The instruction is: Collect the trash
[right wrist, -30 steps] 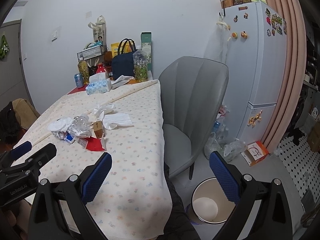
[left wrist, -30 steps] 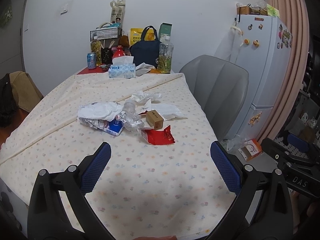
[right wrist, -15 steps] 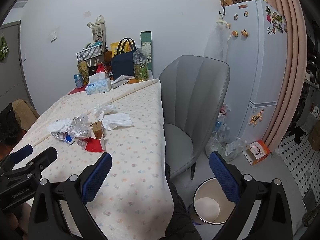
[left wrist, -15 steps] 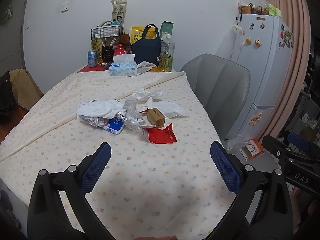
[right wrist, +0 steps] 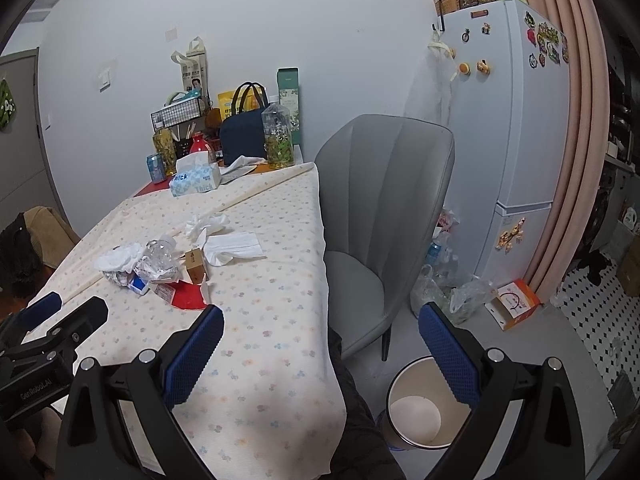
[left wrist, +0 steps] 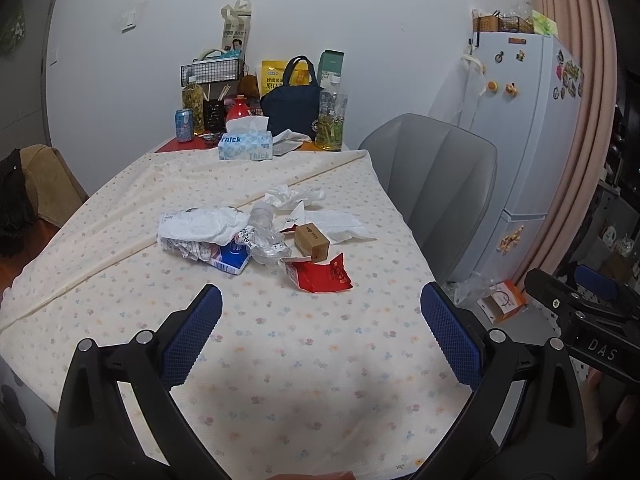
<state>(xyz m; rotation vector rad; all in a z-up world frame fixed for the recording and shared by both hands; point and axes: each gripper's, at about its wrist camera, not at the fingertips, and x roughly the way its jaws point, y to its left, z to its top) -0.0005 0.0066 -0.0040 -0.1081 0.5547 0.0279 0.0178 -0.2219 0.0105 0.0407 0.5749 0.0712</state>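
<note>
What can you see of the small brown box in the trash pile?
The small brown box is a cardboard-looking carton, closed, with a small red mark on its top face. It lies flat on the flowered tablecloth, angled to the table edge. A crushed clear plastic bottle sits to its left, white tissue behind, and a torn red wrapper in front; whether they touch it is unclear. No jaws near it.

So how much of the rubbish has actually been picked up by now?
None, by the look of it. The red wrapper, small brown box, crushed bottle and crumpled tissues all lie on the table. The left claw and right claw are both open and hold nothing. The bin on the floor looks empty, so everything is left.
</note>
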